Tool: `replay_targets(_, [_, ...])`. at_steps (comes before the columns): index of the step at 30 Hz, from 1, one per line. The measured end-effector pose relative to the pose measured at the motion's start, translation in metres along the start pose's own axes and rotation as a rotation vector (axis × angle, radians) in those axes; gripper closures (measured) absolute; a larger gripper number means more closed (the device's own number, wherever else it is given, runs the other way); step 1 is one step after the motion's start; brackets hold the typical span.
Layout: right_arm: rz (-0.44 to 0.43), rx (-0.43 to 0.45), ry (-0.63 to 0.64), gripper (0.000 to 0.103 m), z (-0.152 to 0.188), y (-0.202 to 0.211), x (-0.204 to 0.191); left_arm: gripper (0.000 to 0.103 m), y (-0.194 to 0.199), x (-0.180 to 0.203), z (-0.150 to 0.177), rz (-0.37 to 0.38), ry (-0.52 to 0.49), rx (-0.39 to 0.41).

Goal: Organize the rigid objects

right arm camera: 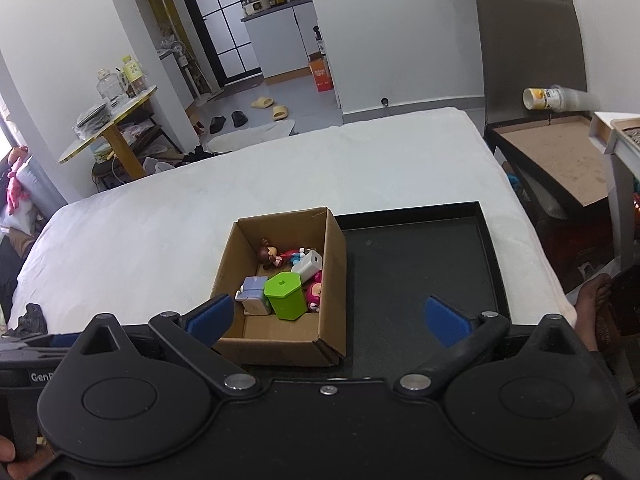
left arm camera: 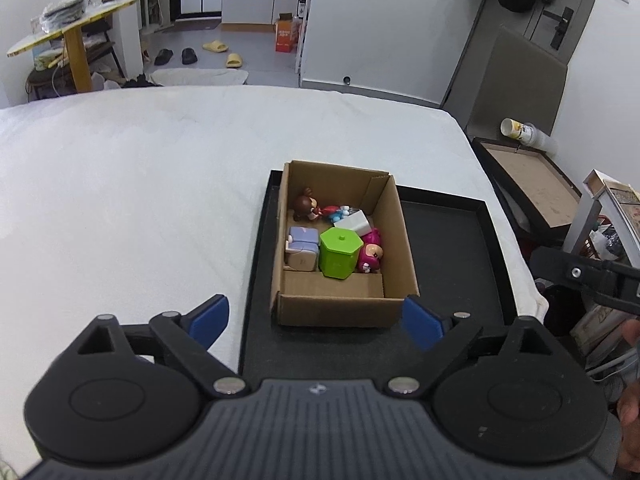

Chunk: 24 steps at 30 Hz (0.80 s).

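Port on the white block shows only from the right wrist.

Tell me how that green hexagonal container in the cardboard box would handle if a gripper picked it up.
The green hexagonal container looks like hard molded plastic, so probably stiff and light. Its flat sides should suit the pads, though the smooth surface may slip. It leans tilted among toys in the cardboard box, so lifting it could nudge its neighbours, and its lid might be loose.

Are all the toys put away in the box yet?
It looks that way. The green hexagonal container, brown-haired figurine and pink figurine sit inside the cardboard box. Both the left gripper and right gripper are open and empty. The black tray shows nothing loose.
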State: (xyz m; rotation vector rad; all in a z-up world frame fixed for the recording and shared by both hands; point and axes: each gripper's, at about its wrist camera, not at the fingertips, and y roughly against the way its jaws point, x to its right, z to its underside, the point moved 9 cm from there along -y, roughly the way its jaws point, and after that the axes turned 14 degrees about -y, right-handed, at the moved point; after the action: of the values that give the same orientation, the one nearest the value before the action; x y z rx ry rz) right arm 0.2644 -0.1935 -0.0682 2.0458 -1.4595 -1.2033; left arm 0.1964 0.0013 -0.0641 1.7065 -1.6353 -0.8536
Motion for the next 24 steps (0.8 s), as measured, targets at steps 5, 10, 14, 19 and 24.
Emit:
replay_targets(5, [-0.001,0.02,0.018,0.0,0.003,0.016,-0.005,0.009,0.013,0.002,0.001,0.003,-0.016,0.022])
replay_targets(10, [0.008,0.048,0.019,0.0,0.005,0.03,-0.005,0.009,0.027,0.004,0.003,0.008,-0.035,0.036])
replay_targets(14, [-0.019,0.054,0.001,0.0,0.005,0.042,-0.008,0.009,0.038,0.008,0.006,0.011,-0.044,0.045])
replay_targets(19, [-0.082,0.067,-0.013,0.0,0.007,0.065,-0.016,0.009,0.053,0.011,0.01,0.01,-0.065,0.068])
replay_targets(24, [-0.053,0.087,0.016,0.0,0.011,0.08,-0.018,0.009,0.069,0.013,0.016,0.036,-0.051,0.091])
